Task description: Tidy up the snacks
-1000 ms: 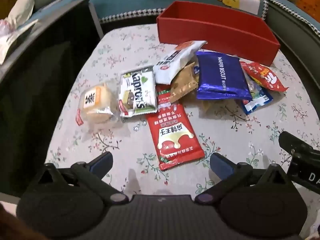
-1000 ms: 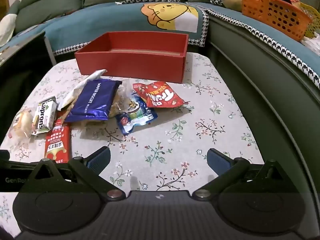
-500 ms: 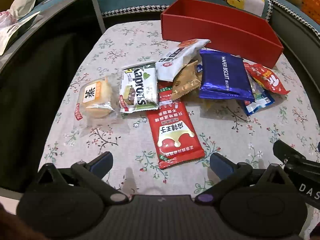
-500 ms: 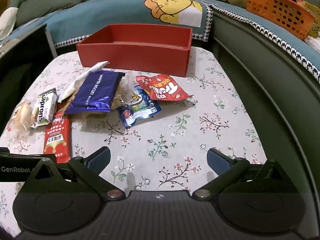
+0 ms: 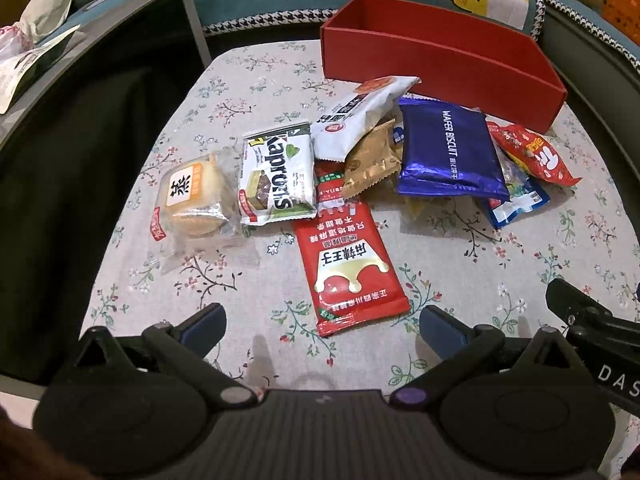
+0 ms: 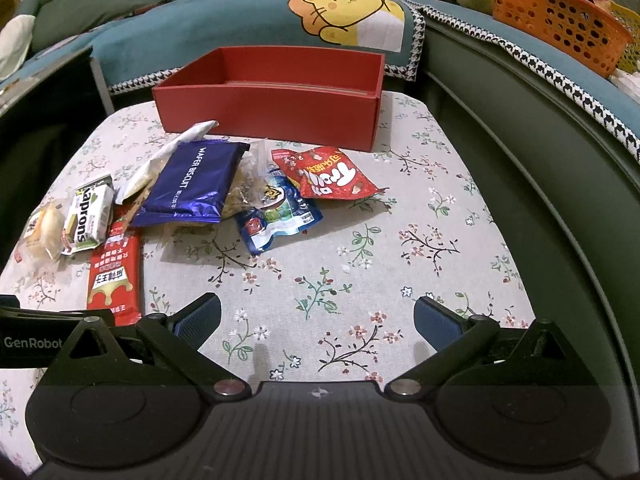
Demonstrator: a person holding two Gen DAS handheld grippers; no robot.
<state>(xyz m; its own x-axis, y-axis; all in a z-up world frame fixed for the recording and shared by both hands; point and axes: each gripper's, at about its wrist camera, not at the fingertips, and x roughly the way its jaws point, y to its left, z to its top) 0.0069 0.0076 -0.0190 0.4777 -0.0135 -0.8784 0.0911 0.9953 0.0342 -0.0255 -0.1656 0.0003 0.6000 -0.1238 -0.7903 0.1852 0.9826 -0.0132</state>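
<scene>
Several snack packets lie in a loose pile on the floral tablecloth (image 5: 224, 92): a long red sachet (image 5: 352, 268), a white Kaprons pack (image 5: 278, 176), a wrapped round cake (image 5: 192, 196), a blue wafer biscuit pack (image 5: 452, 152), a white pouch (image 5: 360, 112), a gold wrapper (image 5: 372, 160). A red bag (image 6: 328, 174) and a small blue pouch (image 6: 280, 220) lie at the pile's right. An empty red box (image 6: 272, 96) stands behind the pile. My left gripper (image 5: 322, 322) hovers open just short of the red sachet. My right gripper (image 6: 318, 316) is open over bare cloth.
A sofa with a teal cover and a lion picture (image 6: 344, 12) wraps around the table's back and right. An orange basket (image 6: 556, 16) sits on it at the upper right. A dark screen (image 5: 80, 152) borders the table's left edge. The right gripper's body (image 5: 592, 328) shows beside my left one.
Both grippers have moved forward a little toward the snacks and the box, which now look nearer. No packet has moved. Both stay open.
</scene>
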